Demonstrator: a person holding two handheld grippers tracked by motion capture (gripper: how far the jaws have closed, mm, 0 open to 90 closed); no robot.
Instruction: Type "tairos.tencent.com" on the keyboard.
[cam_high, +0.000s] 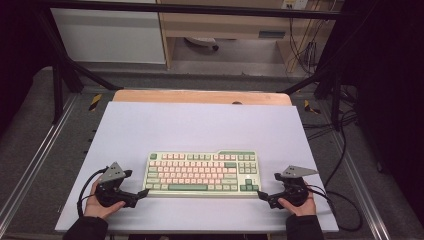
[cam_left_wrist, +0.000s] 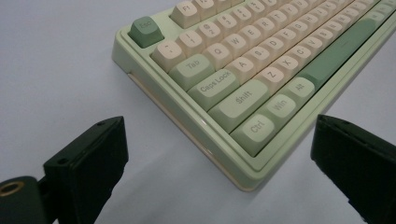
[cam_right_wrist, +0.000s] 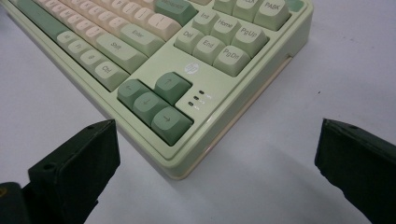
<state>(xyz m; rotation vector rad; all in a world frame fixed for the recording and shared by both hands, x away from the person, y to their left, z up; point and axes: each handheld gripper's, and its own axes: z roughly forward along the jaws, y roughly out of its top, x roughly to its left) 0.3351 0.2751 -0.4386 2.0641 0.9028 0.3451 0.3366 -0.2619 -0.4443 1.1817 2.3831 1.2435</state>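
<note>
A pale green keyboard (cam_high: 202, 173) with cream and green keys lies flat near the front of the white board (cam_high: 200, 125). My left gripper (cam_high: 142, 194) is open at the keyboard's front left corner (cam_left_wrist: 247, 179), which sits between its two black jaws without touching them. My right gripper (cam_high: 260, 195) is open at the front right corner (cam_right_wrist: 180, 170), by the arrow keys (cam_right_wrist: 156, 100), with its jaws standing wide on either side. A hand holds each gripper low over the board.
The white board rests on a wooden table (cam_high: 200, 96) inside a black metal frame (cam_high: 65, 70). Cables (cam_high: 345, 200) trail off the right side onto grey floor. A wooden desk (cam_high: 225, 25) stands far behind.
</note>
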